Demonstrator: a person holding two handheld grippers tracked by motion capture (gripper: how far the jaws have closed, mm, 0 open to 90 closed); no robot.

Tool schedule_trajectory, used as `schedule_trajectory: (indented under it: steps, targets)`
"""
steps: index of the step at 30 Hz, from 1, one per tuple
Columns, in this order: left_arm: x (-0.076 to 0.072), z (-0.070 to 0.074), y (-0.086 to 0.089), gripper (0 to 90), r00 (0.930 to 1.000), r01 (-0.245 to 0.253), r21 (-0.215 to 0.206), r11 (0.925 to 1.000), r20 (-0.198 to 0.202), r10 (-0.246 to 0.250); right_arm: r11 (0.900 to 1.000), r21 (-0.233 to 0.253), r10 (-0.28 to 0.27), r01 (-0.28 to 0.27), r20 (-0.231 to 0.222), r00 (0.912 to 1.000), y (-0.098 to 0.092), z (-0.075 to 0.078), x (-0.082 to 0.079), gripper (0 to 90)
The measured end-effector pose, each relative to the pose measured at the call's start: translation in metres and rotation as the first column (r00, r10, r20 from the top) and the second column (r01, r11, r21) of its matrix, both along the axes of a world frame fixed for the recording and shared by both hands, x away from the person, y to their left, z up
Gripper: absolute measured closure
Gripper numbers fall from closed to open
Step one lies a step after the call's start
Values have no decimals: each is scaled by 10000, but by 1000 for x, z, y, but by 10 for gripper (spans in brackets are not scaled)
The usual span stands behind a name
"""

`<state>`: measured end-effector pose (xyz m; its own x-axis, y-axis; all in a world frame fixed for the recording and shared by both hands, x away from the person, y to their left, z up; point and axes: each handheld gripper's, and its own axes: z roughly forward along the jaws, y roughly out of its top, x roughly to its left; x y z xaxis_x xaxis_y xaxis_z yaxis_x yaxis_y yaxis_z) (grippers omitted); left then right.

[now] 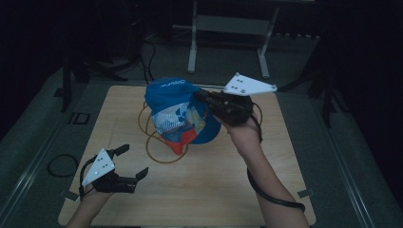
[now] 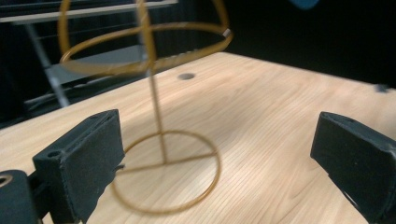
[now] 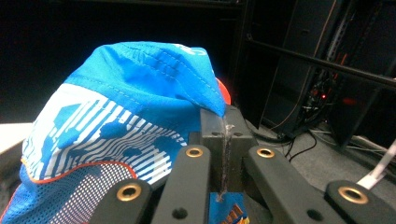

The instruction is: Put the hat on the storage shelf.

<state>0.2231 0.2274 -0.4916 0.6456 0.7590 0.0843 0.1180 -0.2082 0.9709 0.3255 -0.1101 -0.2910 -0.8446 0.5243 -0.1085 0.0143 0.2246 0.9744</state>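
Left gripper [image 1: 127,162] jaws apart; right gripper [image 1: 202,96] jaws clamped on blue, white-striped, orange-trimmed cap [image 1: 178,111].

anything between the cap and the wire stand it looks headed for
Nothing visible. The right tool holds the cap over the stand; the left tool waits open off to the side, clear of the stand.

- Left gripper [image 1: 127,164]: matte black body with two blocky, flat-faced black jaws, topped by a pale grey three-cornered plate with small dark holes.
- Right gripper [image 1: 202,97]: black, with the same kind of grey plate; its linkage arms carry brass-ringed pivot holes.
- Black cable [image 1: 268,194] loops beside the bare right forearm.
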Motion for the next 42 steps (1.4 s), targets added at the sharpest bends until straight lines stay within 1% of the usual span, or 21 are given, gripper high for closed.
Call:
schedule_trajectory:
  steps: [1, 3, 7, 8, 10, 12, 13, 14, 16, 17, 19, 20, 22, 24, 25, 27, 29, 33, 35, 39, 42]
  targets:
    - [-2, -6, 1, 29, 9998, -206, 223, 9995, 23, 206, 10000, -4, 73, -73, -88, 9999, 5, 0, 3, 898]
    - [-5, -17, 3, 29, 9982, -565, 447, 9974, 222, 556, 9999, -35, 147, -148, -231, 9996, 16, -1, 9, 898]
    - [-9, -35, 7, 29, 9931, -1154, 452, 9923, 257, 1143, 9995, -238, 181, -193, -472, 9987, 39, -5, 22, 898]
    - [-9, -38, 8, 29, 9913, -1293, 304, 9911, 294, 1284, 9994, -257, 195, -211, -586, 9981, 44, -5, 26, 898]
    - [-9, -43, 13, 29, 9899, -1417, 2, 9899, 39, 1417, 9990, -358, 234, -261, -739, 9970, 56, -7, 33, 897]
    - [-9, -46, 17, 29, 9872, -1593, -217, 9870, 60, 1595, 9983, -543, 162, -205, -797, 9967, 68, -9, 39, 897]
    - [-9, -46, 18, 29, 9867, -1623, -296, 9863, 34, 1625, 9980, -597, 139, -193, -907, 9958, 73, -11, 43, 897]
    - [-10, -46, 20, 29, 9866, -1632, -321, 9861, 10, 1633, 9976, -668, 99, -165, -982, 9951, 78, -13, 48, 898]
    - [-9, -48, 21, 29, 9859, -1671, -407, 9851, -10, 1672, 9973, -710, 103, -199, -1335, 9910, 86, -18, 57, 898]
    - [-8, -48, 22, 29, 9862, -1653, -464, 9852, -53, 1652, 9969, -771, 76, -187, -1416, 9899, 89, -22, 60, 897]
    - [-8, -50, 23, 30, 9872, -1591, -530, 9858, -156, 1585, 9955, -928, 22, -175, -1621, 9868, 95, -28, 65, 898]
    - [-7, -51, 23, 29, 9867, -1624, -476, 9856, -161, 1619, 9948, -1003, -9, -162, -1681, 9858, 96, -31, 67, 897]
    - [-7, -51, 23, 30, 9875, -1576, -519, 9861, -185, 1568, 9930, -1173, -96, -114, -1777, 9840, 99, -38, 69, 897]
    - [-7, -52, 23, 29, 9869, -1607, -458, 9859, -217, 1598, 9926, -1214, -170, -64, -1908, 9815, 97, -45, 72, 897]
    - [-7, -52, 24, 29, 9873, -1578, -503, 9862, -233, 1568, 9922, -1243, -190, -53, -1935, 9809, 96, -48, 74, 897]
    - [-7, -53, 24, 29, 9867, -1614, -547, 9854, -259, 1602, 9928, -1200, -211, -49, -2145, 9765, 93, -53, 76, 896]
    - [-7, -54, 25, 29, 9870, -1592, -675, 9849, -333, 1572, 9933, -1154, -218, -41, -2226, 9747, 89, -57, 77, 896]
    - [-5, -57, 24, 30, 9861, -1608, -669, 9847, -520, 1575, 9940, -1094, -183, -81, -2383, 9710, 81, -61, 76, 893]
    - [-5, -58, 23, 29, 9871, -1548, -640, 9859, -510, 1517, 9951, -989, -172, -73, -2450, 9694, 77, -63, 76, 893]
    - [-5, -59, 22, 29, 9871, -1537, -738, 9854, -560, 1498, 9955, -943, -173, -52, -2363, 9715, 74, -65, 71, 894]
    - [-5, -60, 23, 29, 9870, -1532, -772, 9852, -603, 1488, 9948, -997, -28, -212, -2350, 9720, 76, -66, 68, 893]
